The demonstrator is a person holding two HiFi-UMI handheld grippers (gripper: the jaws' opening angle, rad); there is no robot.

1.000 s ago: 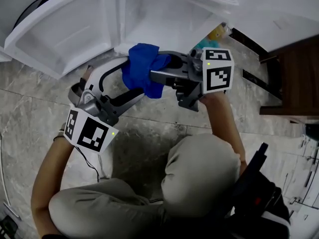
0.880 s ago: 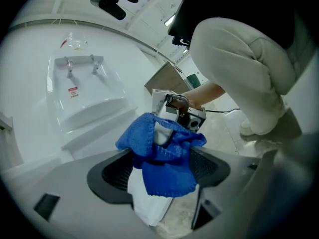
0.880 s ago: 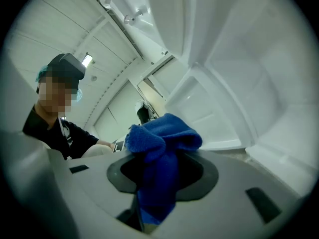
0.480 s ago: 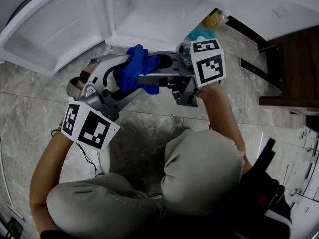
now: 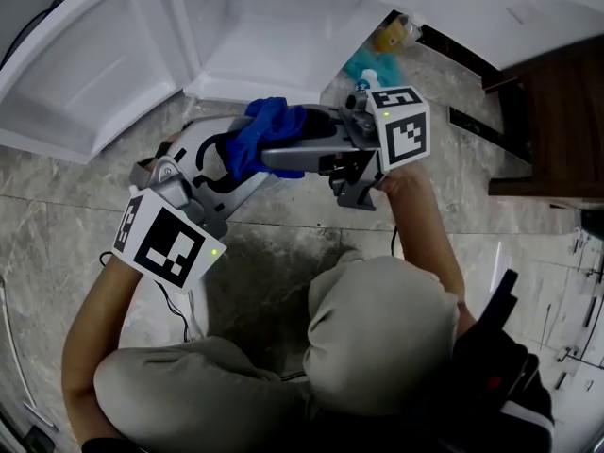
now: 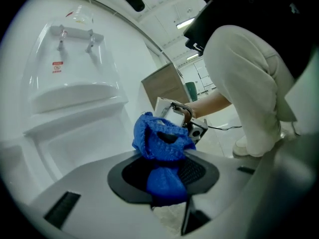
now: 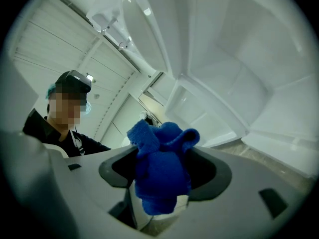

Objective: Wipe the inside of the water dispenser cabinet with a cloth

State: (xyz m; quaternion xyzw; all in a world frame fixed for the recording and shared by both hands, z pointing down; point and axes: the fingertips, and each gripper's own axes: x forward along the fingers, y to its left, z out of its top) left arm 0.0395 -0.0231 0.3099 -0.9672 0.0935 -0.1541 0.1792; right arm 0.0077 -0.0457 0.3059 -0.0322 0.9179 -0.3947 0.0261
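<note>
Your blue cloth [image 5: 271, 132] hangs bunched just in front of the open water dispenser cabinet [image 5: 283, 36], between both tools, since you seem to hand it over: the left gripper [image 6: 167, 183] is closing and pinches it, the right gripper [image 7: 162, 183] is opening around it (pads not pressing).

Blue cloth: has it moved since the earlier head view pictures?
Yes: the blue cloth has drawn back slightly from the cabinet, toward the person.
</note>
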